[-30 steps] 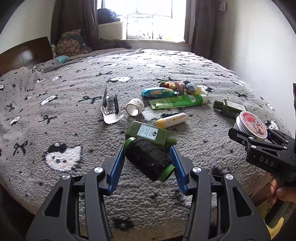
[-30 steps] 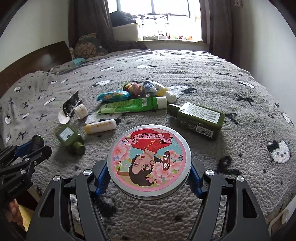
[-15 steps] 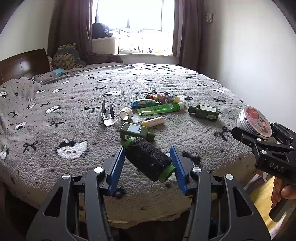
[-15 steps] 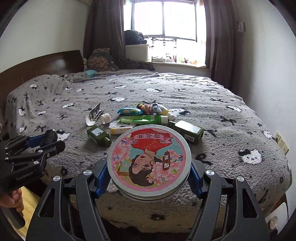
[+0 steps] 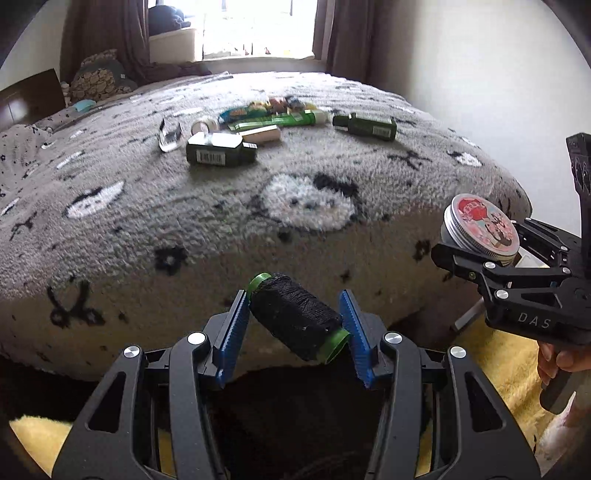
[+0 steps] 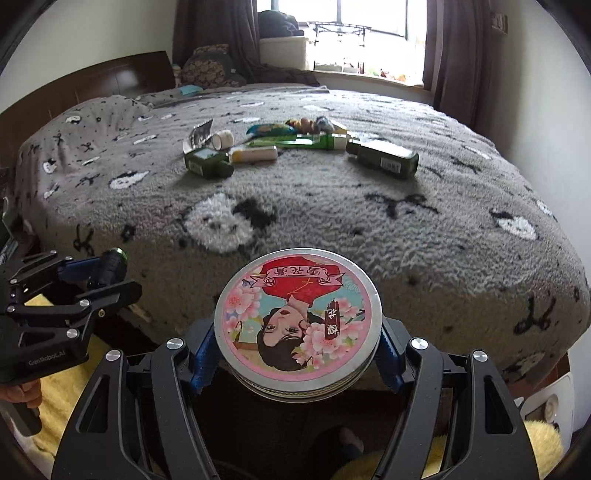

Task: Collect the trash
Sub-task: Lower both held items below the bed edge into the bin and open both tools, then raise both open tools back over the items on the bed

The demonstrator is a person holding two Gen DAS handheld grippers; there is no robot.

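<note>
My left gripper (image 5: 295,321) is shut on a spool of black thread (image 5: 295,319) with green ends, held off the bed's near edge, over a dark space below. My right gripper (image 6: 297,350) is shut on a round tin (image 6: 297,317) with a pink and red picture lid, also held off the bed edge. The tin shows in the left wrist view (image 5: 480,229), and the spool in the right wrist view (image 6: 109,266). Several trash items lie farther up the bed: two green bottles (image 6: 384,158) (image 6: 207,164), a green tube (image 6: 295,142), a cream tube (image 6: 255,154), and a white cap (image 6: 224,139).
The bed (image 6: 332,221) has a grey fleece cover with cat and bow prints. A yellow rug (image 5: 509,365) lies on the floor below. A dark headboard (image 6: 110,81) is at the left, a window (image 6: 369,22) behind, and a white wall (image 5: 480,74) at the right.
Both grippers have pulled back from the bed and lowered past its near edge, each still holding its item. The trash on the bed has not moved.
</note>
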